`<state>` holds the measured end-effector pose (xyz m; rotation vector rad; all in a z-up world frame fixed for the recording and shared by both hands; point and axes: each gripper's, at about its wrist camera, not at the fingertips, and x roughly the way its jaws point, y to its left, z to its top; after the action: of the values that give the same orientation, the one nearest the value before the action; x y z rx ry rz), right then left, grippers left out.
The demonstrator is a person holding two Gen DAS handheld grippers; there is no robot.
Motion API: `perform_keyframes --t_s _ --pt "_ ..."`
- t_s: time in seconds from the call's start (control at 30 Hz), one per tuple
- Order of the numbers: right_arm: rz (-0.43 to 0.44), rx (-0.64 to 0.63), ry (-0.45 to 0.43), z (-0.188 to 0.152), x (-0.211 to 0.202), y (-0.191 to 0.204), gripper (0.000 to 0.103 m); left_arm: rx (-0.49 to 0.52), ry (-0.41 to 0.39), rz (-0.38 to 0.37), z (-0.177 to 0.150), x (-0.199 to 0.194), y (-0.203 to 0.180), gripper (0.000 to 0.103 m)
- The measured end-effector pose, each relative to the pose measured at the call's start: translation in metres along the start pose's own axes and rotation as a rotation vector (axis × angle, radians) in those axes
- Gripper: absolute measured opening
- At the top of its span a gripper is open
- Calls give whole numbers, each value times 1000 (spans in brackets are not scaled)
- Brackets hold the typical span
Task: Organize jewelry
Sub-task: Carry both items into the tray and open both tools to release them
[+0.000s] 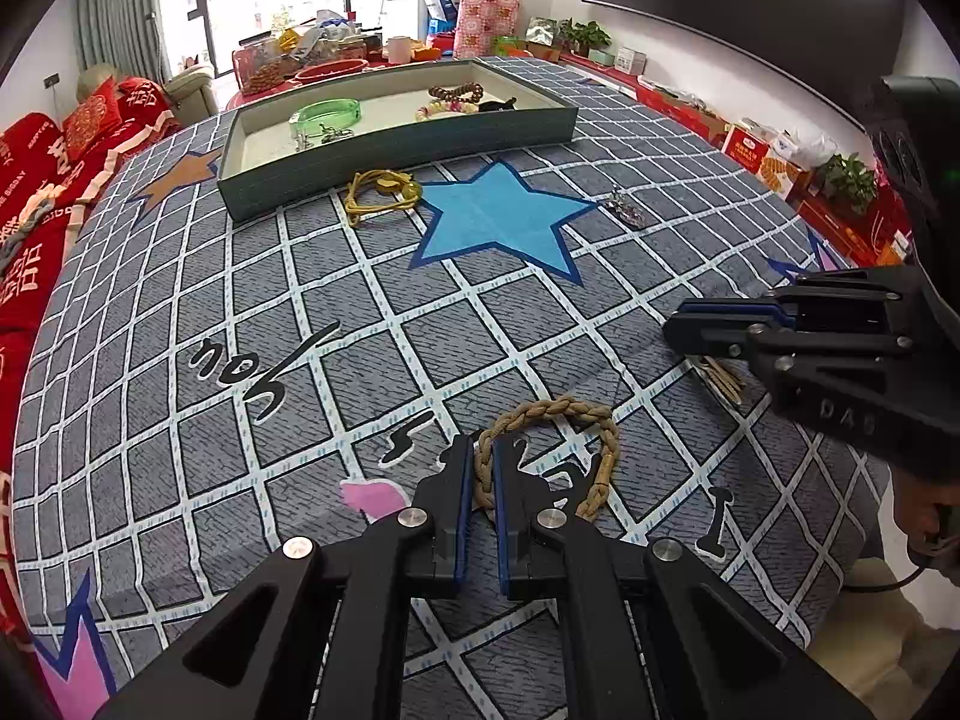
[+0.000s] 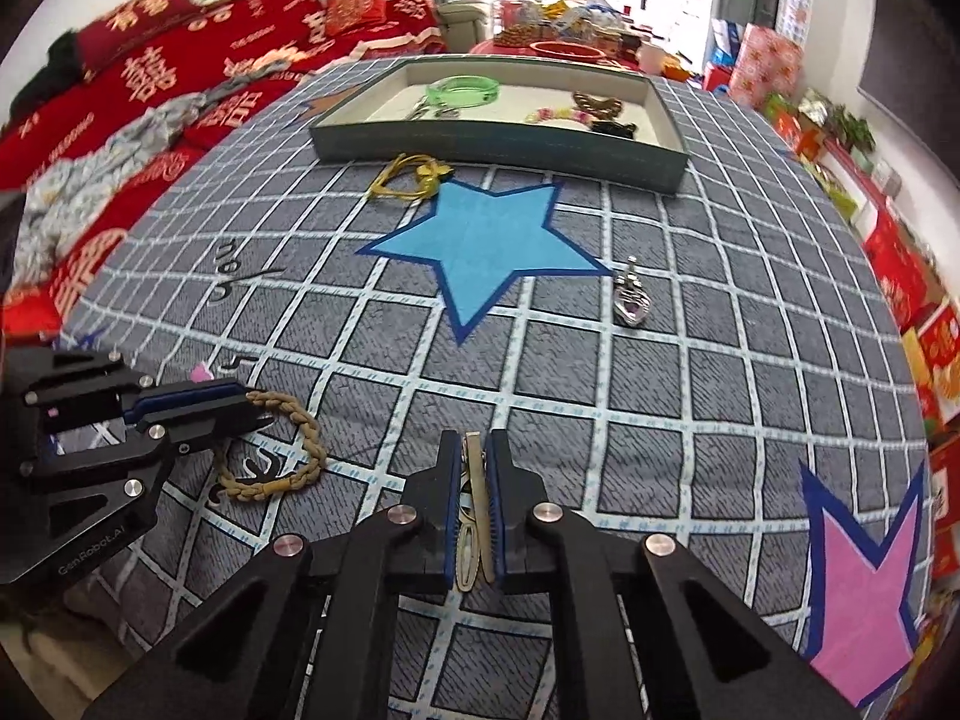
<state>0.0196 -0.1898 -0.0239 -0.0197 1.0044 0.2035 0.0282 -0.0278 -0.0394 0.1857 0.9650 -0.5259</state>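
Note:
My left gripper is shut on a tan braided rope bracelet, which lies on the table; it also shows in the right wrist view. My right gripper is shut on a flat gold hair clip. A grey-green tray at the far side holds a green bangle, a bead bracelet and other pieces. A yellow cord bracelet lies in front of the tray. A silver pendant lies right of the blue star.
The table is covered with a grey checked cloth with star prints. A red sofa stands to the left. Boxes and plants line the right wall. A cluttered red table stands behind the tray.

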Motion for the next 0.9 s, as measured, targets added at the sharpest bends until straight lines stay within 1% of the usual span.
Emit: perform_keyframes --t_s 0.17,0.3,0.67,0.9 --pt "31 98 -18 1 -9 -21 9 -25 -23 -13 3 -9 4 20" --pt "46 144 -29 2 -13 -31 9 -37 -43 -19 9 -15 7 20" --pt "63 168 -77 16 -28 -34 9 -55 -94 -29 26 -31 11 20" --pt "75 175 -111 38 -35 -39 9 -72 -141 -10 46 -40 23 20"
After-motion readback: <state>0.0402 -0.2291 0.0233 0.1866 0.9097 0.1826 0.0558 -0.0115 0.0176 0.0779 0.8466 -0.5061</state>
